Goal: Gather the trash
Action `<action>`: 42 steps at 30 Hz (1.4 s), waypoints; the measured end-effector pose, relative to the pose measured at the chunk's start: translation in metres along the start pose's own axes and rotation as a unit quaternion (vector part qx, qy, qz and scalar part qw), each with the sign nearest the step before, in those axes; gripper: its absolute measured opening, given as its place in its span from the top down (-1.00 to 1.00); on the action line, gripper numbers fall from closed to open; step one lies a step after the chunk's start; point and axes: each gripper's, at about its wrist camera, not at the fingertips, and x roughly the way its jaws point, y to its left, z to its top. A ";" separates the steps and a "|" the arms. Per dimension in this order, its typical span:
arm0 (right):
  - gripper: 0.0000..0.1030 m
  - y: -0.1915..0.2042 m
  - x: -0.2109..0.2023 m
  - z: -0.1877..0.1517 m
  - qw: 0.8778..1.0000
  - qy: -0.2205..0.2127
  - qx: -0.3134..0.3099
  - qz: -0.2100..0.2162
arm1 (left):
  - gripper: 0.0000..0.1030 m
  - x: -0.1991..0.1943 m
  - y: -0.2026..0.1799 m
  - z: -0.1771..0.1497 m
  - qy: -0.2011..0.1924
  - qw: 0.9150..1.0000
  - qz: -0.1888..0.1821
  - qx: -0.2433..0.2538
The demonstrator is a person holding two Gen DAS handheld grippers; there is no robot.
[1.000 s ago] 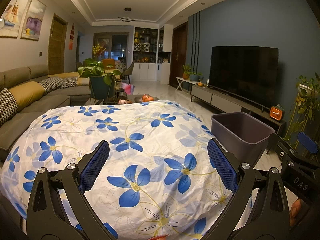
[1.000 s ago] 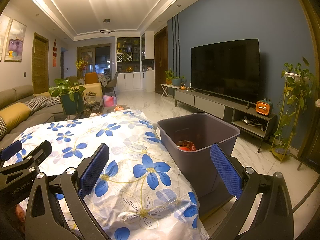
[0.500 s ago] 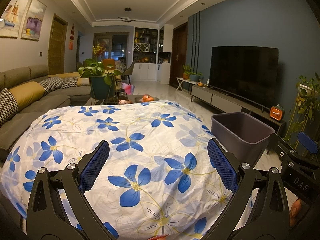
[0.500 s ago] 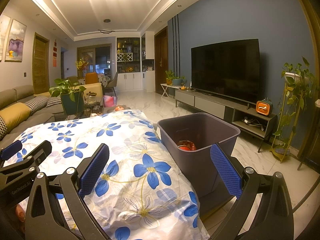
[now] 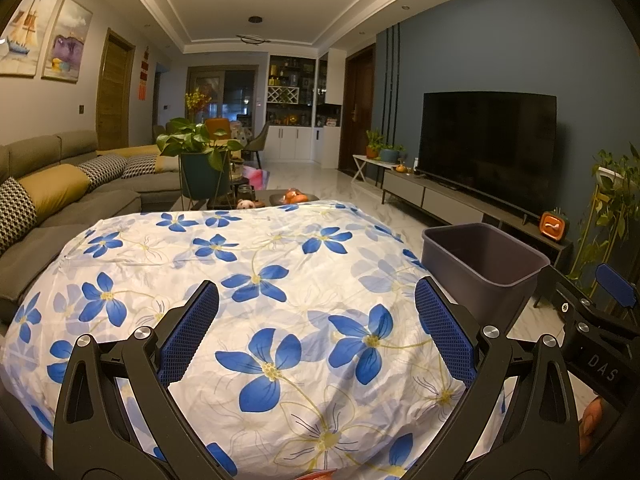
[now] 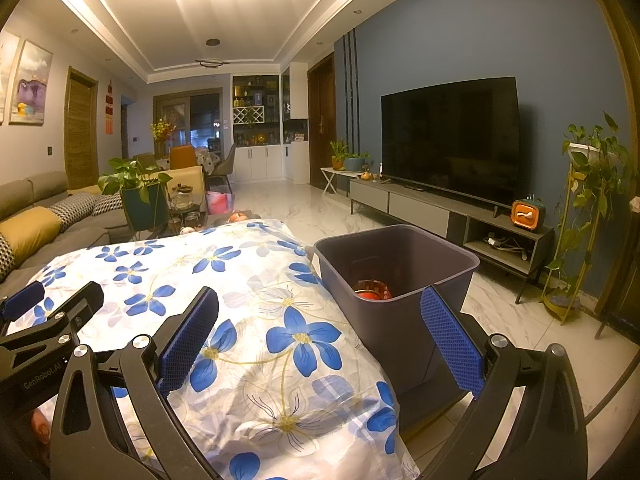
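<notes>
1. Left wrist view shows the left gripper point(image 5: 316, 328) held above a table draped in a white cloth with blue flowers point(image 5: 248, 280); its two blue-padded fingers point(image 5: 192, 332) stand wide apart with nothing between them and touch nothing.
2. Off to the right of that view, the grey bin point(image 5: 480, 260) sits on the marble floor just beside the table's edge, and part of the other tool shows at the far right.
3. From the right wrist view, the right gripper point(image 6: 320, 340) is spread just as wide, empty, hanging over the table's right edge and the near side of the bin point(image 6: 404, 248).
4. Inside the bin lies a piece of red trash point(image 6: 372, 290) on the bottom, partly hidden by the near wall; I cannot make out what it is.
5. The cloth itself point(image 6: 248, 300) carries no loose item that I can see in either view.
6. Along the blue wall stands a dark television point(image 6: 448, 140) on a low console, well apart from both tools.
</notes>
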 end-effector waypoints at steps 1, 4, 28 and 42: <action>-0.89 -0.001 0.000 0.000 1.000 0.000 0.000 0.000 | -0.88 0.000 0.000 0.001 0.000 1.000 0.000 0.000; -0.89 0.000 0.000 0.000 1.000 0.000 0.001 0.000 | -0.88 0.000 0.000 0.001 0.000 1.000 0.000 0.001; -0.89 -0.001 0.000 0.000 1.000 -0.001 0.002 0.000 | -0.88 -0.002 -0.002 -0.001 -0.001 1.000 0.000 0.003; -0.89 -0.003 0.000 0.001 1.000 0.000 0.003 -0.001 | -0.53 -0.002 -0.004 -0.001 -0.001 1.000 0.003 0.014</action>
